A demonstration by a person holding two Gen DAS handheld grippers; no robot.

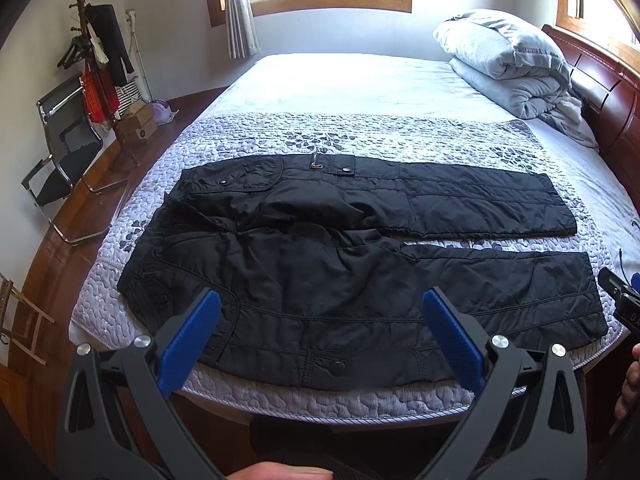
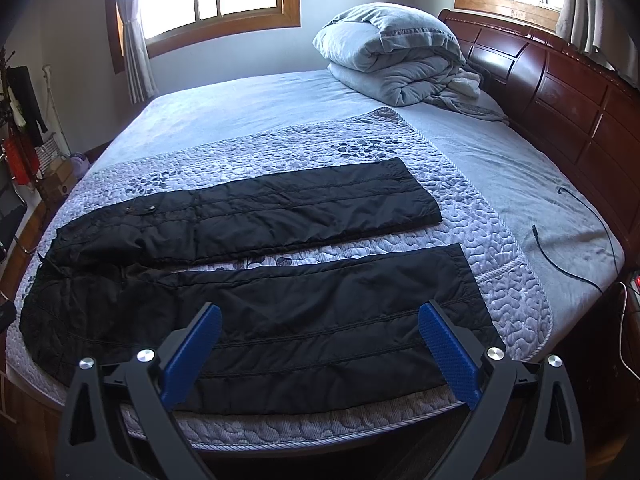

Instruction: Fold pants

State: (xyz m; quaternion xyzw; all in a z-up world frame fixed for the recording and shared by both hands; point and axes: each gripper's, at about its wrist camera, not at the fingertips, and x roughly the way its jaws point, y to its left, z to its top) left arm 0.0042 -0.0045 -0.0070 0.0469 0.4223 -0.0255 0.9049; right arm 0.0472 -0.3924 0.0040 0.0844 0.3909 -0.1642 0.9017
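Lying flat on the quilt (image 1: 248, 136) at the near side of the bed (image 2: 248, 96): one pair of black padded pants (image 1: 320, 264), unfolded, legs parted with a strip of quilt showing between them, waist toward the left, cuffs toward the right.

Left gripper (image 1: 322, 332): fingers (image 1: 192, 344) spread wide, holding nothing, poised above the waist end of the near leg; likely placed to take that end.

Right gripper (image 2: 320, 344): fingers (image 2: 448, 354) also spread wide and empty, above the cuff end of the near leg; likely placed for the matching grasp.

Judgement: no fold made yet. The spread layout suits laying the near leg over the far one first.

Other items: folded grey duvet (image 2: 392, 60) by the headboard (image 2: 560, 96), well apart from the pants; black cable (image 2: 576, 240) on the sheet to the right; coat stand (image 1: 100, 60) and chair (image 1: 68, 152) left of the bed.
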